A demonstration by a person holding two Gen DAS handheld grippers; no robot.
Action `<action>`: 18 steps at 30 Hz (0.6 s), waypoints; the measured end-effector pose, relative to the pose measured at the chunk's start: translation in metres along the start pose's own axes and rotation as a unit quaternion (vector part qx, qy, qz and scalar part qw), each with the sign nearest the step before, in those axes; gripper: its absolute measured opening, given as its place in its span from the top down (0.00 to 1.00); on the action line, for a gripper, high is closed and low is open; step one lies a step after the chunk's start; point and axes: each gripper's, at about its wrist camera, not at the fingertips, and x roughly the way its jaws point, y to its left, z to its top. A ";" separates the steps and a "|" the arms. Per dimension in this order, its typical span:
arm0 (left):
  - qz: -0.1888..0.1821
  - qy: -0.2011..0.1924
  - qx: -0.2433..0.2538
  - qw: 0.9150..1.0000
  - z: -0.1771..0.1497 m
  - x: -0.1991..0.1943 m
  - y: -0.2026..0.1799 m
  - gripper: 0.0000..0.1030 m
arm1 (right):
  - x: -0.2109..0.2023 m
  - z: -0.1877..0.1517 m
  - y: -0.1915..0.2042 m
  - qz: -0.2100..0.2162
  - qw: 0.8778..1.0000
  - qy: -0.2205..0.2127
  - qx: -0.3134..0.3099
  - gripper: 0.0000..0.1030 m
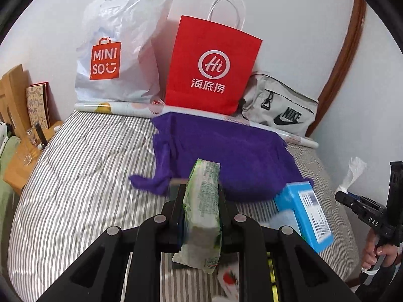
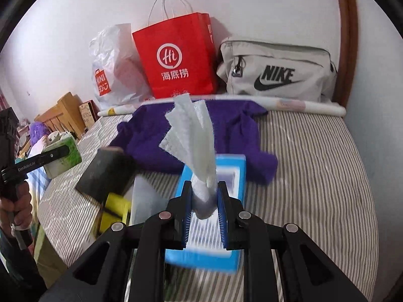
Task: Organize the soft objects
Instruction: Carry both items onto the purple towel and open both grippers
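Three bags line the white wall at the far edge of the bed [image 1: 75, 166]: a crinkled white plastic bag [image 1: 118, 47] printed "MINISO" on an orange square, a stiff red paper bag [image 1: 211, 68] with white twisted handles, a circled "Hi" and Chinese characters, and a grey fabric pouch [image 2: 274, 73] marked "NIKE" with a black swoosh and zip. One rolled printed sheet [image 2: 309, 107] lies along their bases. Bed cover: quilted, grey-and-white stripes, with open striped surface to the left and right. One purple cloth [image 1: 226, 148], soft and rumpled, lies mid-bed near the bags. Left gripper [image 1: 200, 196]: jaws clamped on a green-and-white soft tissue pack [image 1: 204, 211], upright, small print unreadable; its side reads "GenRobot.AI" in the right wrist view. Right gripper [image 2: 204, 196]: blue-padded fingers [image 2: 223, 224] pinched on a white embossed tissue [image 2: 191, 136] standing up from a blue tissue box [image 2: 201, 254]; box label blurred. "DAS" shows on that gripper's body in the left wrist view. One dark block [image 2: 107, 173] and yellow item [image 2: 114, 211] sit left of the box, identity unclear. Wooden furniture [image 1: 15, 95] borders the bed's left edge; a brown curved frame [image 2: 348, 37] stands on the right.
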 end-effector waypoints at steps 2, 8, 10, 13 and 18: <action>-0.002 0.001 -0.002 1.000 0.010 0.011 -0.002 0.82 | 0.011 0.015 -0.003 0.001 1.000 -0.001 0.000 0.82; 0.005 0.017 -0.002 1.000 0.038 0.052 -0.005 0.82 | 0.045 0.045 -0.010 -0.001 1.000 0.015 -0.008 0.82; 0.013 0.022 0.003 1.000 0.045 0.065 -0.006 0.82 | 0.055 0.050 -0.014 0.000 1.000 0.021 -0.008 0.82; 0.011 0.028 0.002 1.000 0.055 0.084 -0.007 0.82 | 0.072 0.058 -0.022 -0.004 1.000 0.031 -0.003 0.82; 0.009 0.044 0.005 0.999 0.073 0.118 -0.011 0.82 | 0.098 0.065 -0.032 -0.012 0.999 0.053 -0.004 0.82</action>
